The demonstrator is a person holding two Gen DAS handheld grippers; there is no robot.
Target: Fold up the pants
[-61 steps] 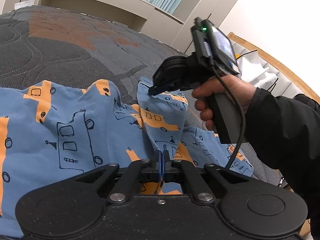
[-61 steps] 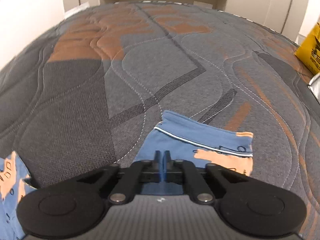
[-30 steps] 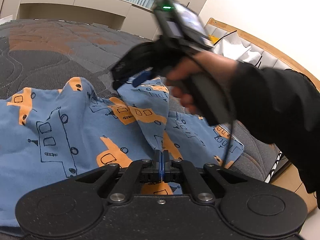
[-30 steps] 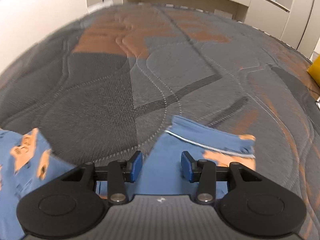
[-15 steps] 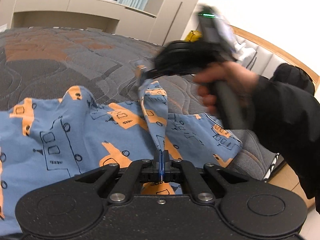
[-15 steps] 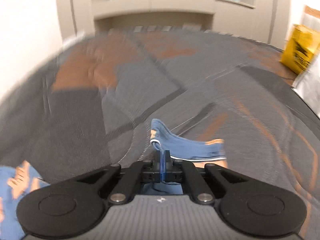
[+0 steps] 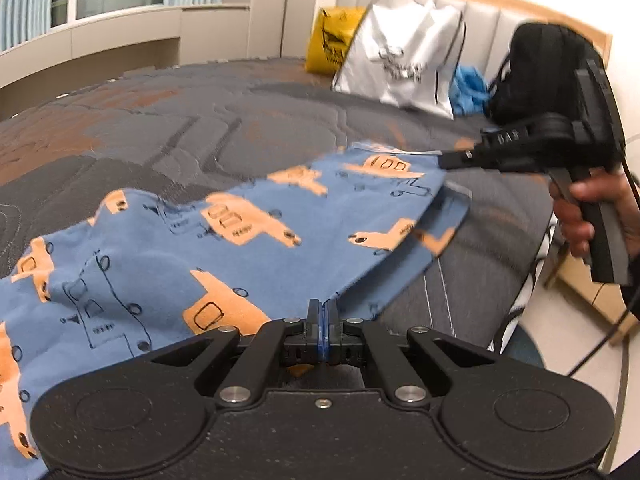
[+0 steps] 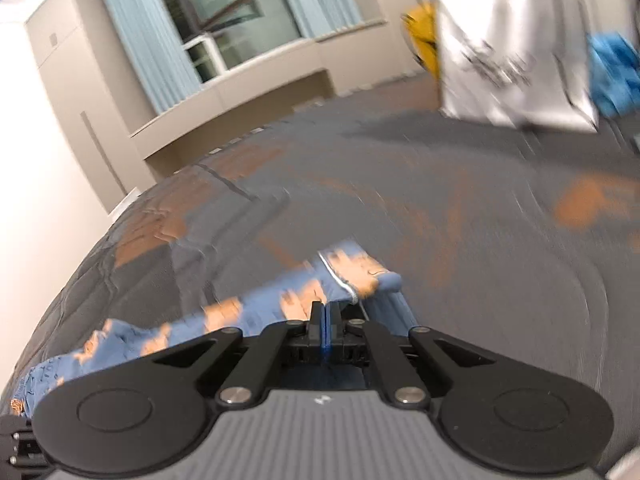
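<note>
The quilted grey-and-orange mattress carries the blue pants with orange trucks, spread on its near side. A white bag and a yellow bag stand at the far edge. The left gripper pinches the pants' near edge; the right gripper is clamped on the white-piped hem.

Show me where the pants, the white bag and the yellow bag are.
pants (image 7: pixel 248 252), left wrist view, on the blue printed cloth.
white bag (image 7: pixel 404 52), left wrist view, on its front face.
yellow bag (image 7: pixel 330 38), left wrist view, on its printed side.
</note>
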